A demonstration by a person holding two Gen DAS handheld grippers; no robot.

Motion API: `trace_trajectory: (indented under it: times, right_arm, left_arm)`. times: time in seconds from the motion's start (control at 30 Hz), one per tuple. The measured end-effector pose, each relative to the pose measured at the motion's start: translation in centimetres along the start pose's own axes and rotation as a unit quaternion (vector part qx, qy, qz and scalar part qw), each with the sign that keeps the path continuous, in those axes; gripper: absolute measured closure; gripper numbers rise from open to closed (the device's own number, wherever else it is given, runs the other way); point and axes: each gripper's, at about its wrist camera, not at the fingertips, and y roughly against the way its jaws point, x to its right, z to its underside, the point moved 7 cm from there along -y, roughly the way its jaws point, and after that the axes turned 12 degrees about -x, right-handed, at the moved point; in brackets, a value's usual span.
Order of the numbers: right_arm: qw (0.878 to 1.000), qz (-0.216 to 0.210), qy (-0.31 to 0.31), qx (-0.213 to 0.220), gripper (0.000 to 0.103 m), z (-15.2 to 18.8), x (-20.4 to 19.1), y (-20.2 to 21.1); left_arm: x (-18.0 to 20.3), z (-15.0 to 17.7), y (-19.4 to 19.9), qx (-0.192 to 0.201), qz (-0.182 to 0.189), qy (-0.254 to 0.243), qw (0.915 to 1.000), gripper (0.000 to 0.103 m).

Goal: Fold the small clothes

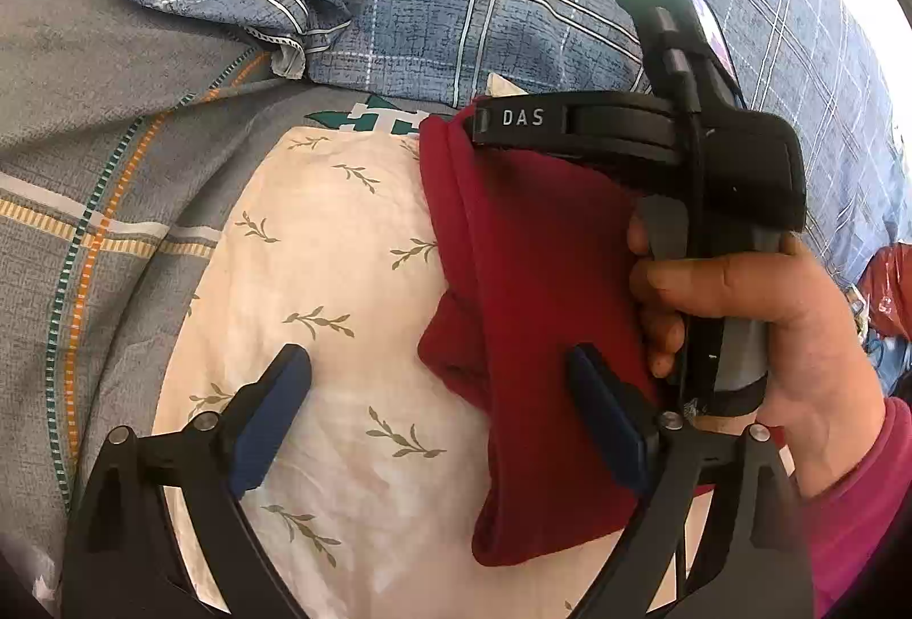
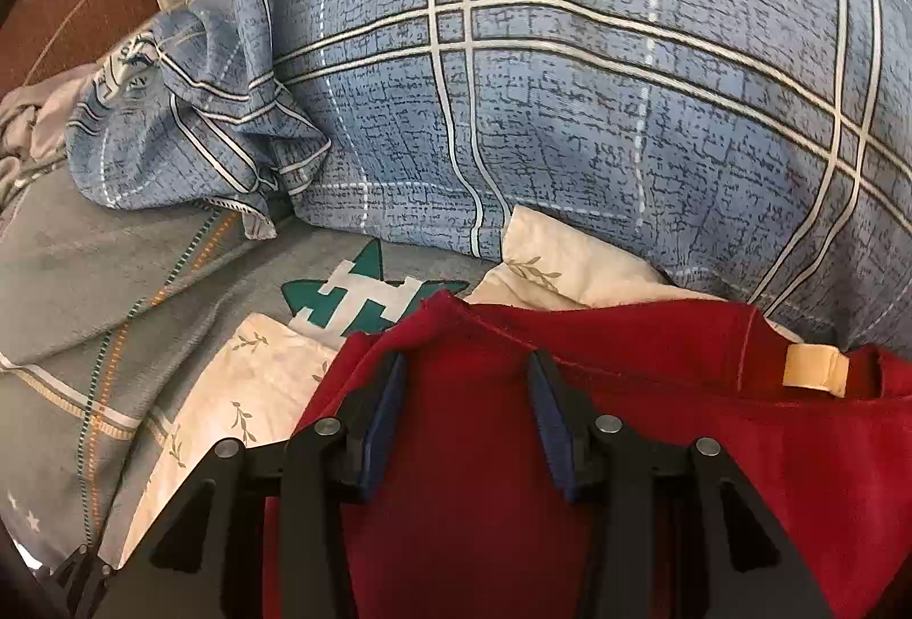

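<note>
A dark red garment (image 1: 541,311) lies partly doubled over on a cream leaf-print cloth (image 1: 342,277) on the bed. The left claw (image 1: 439,408) gapes wide, empty. The right claw (image 2: 464,419) hovers half-open over the red fabric, gripping nothing. Folding looks unfinished.

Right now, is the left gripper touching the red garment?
Cannot tell. In the left wrist view the left gripper stands open, one finger overlapping the red garment, but no contact or gap shows plainly.
</note>
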Motion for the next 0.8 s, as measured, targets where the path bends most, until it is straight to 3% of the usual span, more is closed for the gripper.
trace_trajectory:
  times: [0.17,0.4,0.5,0.63,0.8]
  right_arm:
    - [0.999,-0.048,-0.025,0.008,0.056,0.6,0.8,0.1]
    - [0.998,-0.059,-0.029,0.007,0.054,0.7,1.0,0.1]
    - [0.997,-0.063,-0.039,-0.019,0.054,0.4,1.6,1.1]
    - [0.995,-0.085,-0.039,-0.023,0.044,1.1,0.9,3.3]
    - [0.998,-0.056,-0.012,-0.009,0.04,1.9,0.0,2.3]
  left_arm:
    - [0.0,-0.1,0.1,0.003,-0.001,-0.002,1.0,0.01]
    - [0.0,0.0,0.2,0.003,0.002,-0.004,1.0,0.009]
    - [0.0,0.0,0.3,0.001,0.006,-0.004,1.0,0.009]
    - [-0.1,0.0,0.4,-0.003,0.012,0.0,0.9999,0.009]
    - [0.1,0.1,0.3,-0.002,0.008,-0.003,1.0,0.006]
